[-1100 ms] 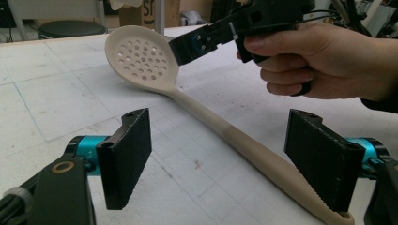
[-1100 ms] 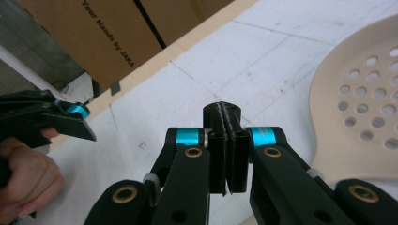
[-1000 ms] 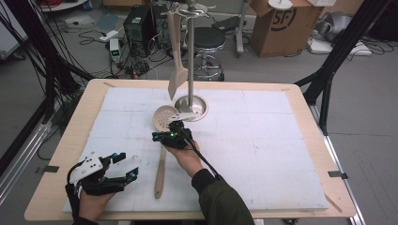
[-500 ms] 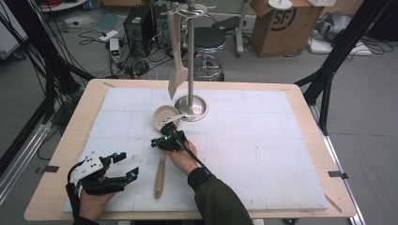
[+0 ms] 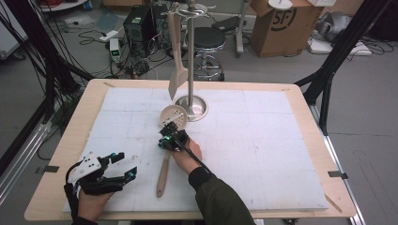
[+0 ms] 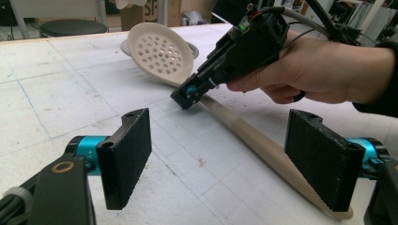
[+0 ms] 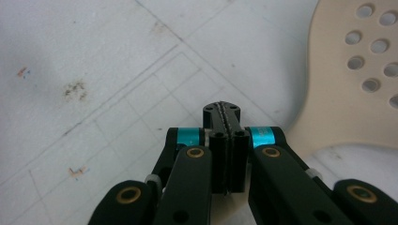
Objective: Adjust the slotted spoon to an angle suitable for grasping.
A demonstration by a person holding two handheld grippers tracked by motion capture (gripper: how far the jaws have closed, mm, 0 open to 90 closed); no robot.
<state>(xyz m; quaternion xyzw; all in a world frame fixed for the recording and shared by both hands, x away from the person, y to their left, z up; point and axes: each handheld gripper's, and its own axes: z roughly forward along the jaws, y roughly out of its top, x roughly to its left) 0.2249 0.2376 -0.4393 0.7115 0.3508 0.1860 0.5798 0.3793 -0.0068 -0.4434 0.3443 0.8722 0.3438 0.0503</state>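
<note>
Right gripper (image 5: pixel 169 132): jaws pressed together, empty, tip over skimmer spoon (image 5: pixel 172 117) neck, perforated bowl just beyond. Left gripper (image 5: pixel 123 165): jaws wide apart, handle end between them in its view.

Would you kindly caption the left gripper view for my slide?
Open left gripper faces the right gripper, shut above the slotted spoon.

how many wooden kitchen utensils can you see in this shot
2. A skimmer lies on the table by the stand's base, under the right gripper. A spatula hangs from the stand. None seem hidden.
</note>
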